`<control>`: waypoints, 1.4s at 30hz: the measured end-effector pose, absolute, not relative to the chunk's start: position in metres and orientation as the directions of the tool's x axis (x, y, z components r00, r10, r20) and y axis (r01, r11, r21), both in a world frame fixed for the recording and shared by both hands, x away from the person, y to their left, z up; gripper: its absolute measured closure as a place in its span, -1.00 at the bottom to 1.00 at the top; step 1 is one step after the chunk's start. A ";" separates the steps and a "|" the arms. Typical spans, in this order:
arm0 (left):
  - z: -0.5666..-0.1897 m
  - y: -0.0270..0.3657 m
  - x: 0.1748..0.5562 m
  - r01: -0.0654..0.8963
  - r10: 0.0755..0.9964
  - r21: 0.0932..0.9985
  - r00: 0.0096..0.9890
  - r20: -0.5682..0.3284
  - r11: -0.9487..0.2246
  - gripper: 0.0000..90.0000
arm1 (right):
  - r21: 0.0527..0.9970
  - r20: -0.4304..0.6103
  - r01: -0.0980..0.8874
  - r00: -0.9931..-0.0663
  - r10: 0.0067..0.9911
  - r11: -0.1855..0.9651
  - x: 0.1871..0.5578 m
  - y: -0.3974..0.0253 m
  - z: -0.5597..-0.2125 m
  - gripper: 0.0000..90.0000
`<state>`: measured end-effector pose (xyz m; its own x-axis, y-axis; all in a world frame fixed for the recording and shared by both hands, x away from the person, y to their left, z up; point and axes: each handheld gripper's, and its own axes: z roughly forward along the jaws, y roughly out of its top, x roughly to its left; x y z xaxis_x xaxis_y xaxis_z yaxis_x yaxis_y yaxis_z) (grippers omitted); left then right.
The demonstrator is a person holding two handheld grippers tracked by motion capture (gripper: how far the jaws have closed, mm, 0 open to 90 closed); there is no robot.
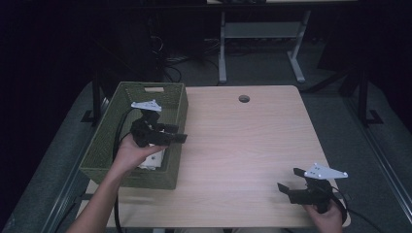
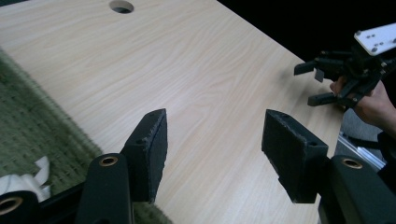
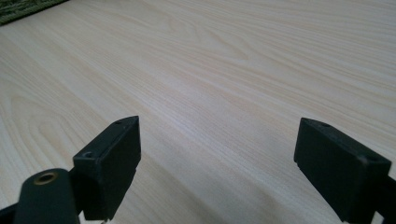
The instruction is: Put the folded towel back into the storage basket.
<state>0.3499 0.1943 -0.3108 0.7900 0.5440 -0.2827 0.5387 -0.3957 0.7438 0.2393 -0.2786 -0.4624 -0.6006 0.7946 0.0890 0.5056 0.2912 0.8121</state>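
One green woven basket [image 1: 111, 145] sits at the table's [image 1: 243, 145] left edge, and something white and crumpled [image 1: 153, 160] lies in it, below and behind your left gripper's [image 1: 177, 133] fingers. That gripper hangs over the basket's right wall with its jaws spread wide and bare, pointing across the wood. In the left gripper view the white scrap [image 2: 23, 179] shows just left of the left pad [image 2: 149, 149]. Your right gripper [image 1: 289, 180] is well apart, near the table's front right corner, jaws wide with only bare tabletop between them.
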 end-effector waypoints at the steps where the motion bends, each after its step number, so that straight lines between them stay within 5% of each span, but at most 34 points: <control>1: -0.311 0.193 0.350 0.537 0.542 0.744 0.792 -0.282 -0.398 -0.09 | 0.812 0.090 0.506 -0.600 0.795 0.290 0.239 -0.279 -0.462 -0.68; 42: -0.330 0.097 0.346 0.496 0.459 0.707 0.848 -0.267 -0.504 -0.23 | 0.821 0.092 0.491 -0.617 0.781 0.291 0.237 -0.280 -0.460 -0.68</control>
<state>0.3464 0.0971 -0.3297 0.8475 0.4589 -0.2667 0.4955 -0.5043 0.7072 0.2369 -0.2802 -0.4597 -0.6172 0.7814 0.0918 0.4909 0.2913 0.8210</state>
